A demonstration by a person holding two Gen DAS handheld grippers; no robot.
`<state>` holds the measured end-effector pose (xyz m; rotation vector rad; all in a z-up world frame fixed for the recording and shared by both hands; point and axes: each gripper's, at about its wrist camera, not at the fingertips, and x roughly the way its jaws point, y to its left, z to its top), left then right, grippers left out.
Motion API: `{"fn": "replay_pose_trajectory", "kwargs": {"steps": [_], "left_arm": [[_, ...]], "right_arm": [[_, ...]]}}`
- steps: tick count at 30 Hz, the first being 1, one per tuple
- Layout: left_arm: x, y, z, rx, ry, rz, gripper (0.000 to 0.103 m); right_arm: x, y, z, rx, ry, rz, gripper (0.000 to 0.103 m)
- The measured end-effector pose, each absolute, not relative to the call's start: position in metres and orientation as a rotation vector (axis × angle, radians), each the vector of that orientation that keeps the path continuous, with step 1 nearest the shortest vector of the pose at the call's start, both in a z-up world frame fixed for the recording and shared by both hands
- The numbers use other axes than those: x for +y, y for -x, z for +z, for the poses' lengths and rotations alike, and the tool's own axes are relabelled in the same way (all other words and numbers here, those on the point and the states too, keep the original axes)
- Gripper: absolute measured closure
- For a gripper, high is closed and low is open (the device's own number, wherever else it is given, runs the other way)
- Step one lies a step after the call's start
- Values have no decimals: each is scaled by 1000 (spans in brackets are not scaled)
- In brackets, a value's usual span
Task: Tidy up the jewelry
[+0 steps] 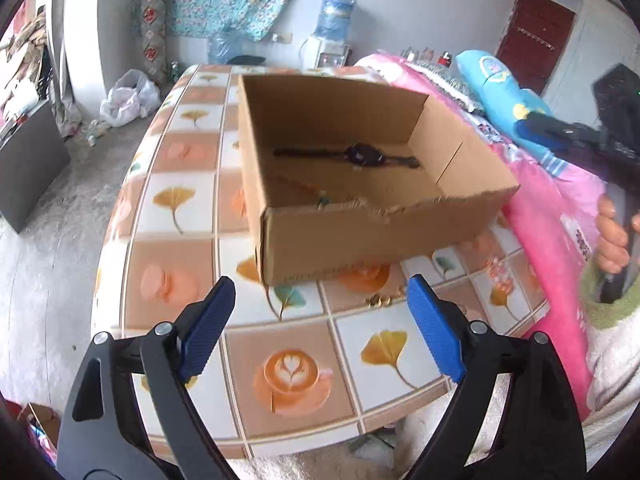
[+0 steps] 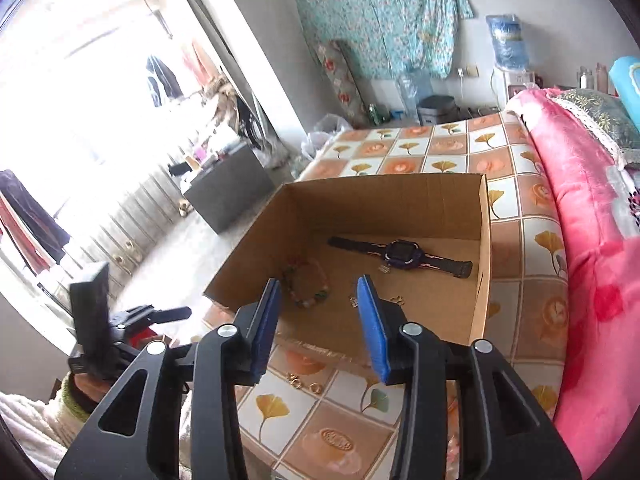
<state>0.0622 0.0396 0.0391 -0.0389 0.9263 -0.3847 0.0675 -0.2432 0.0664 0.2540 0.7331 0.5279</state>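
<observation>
A table (image 1: 180,208) under a ginkgo-and-coffee patterned cloth stands in a cluttered room, a pink blanket (image 2: 592,240) at three o'clock. The cardboard box (image 2: 484,248) holds a watch (image 2: 400,256) and bead bracelet (image 2: 308,284); gold rings (image 2: 304,383) lie outside at six o'clock. The left gripper (image 1: 320,300) is spread wide and the right gripper (image 2: 318,292) partly, both empty.

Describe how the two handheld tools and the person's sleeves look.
Both the left tool and right tool have matte black angular arms with cut-out slots, silver round pivot bolts, and flat blue textured fingers. The person's hand emerges from a fluffy white sleeve with a green cuff.
</observation>
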Motion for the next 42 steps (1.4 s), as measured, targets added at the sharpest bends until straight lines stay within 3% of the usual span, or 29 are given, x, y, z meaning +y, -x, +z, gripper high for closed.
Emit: {"fn": "replay_pose_trajectory", "kwargs": {"steps": [5,13,15,20,29,42], "left_arm": [[40,-56,-10,1034,68,-280,19],[22,-62,-39,1039,-49,-151,17],[15,-60,-42,1022,-90,-121,15],[13,-56,-44,998,-84,-103,9],[9,-44,-47,923,-89,-107,8],[11,-51,-48,954,-94,-138,8]], "right_arm": [[-226,-21,26,753,-250,466,59],[-184,-24,-41,874,-64,288,59],[-180,-30,-50,898,-68,277,52],[-173,-36,-59,932,-27,245,49],[-166,-49,-60,938,-23,218,49],[-150,-63,-60,950,4,190,51]]}}
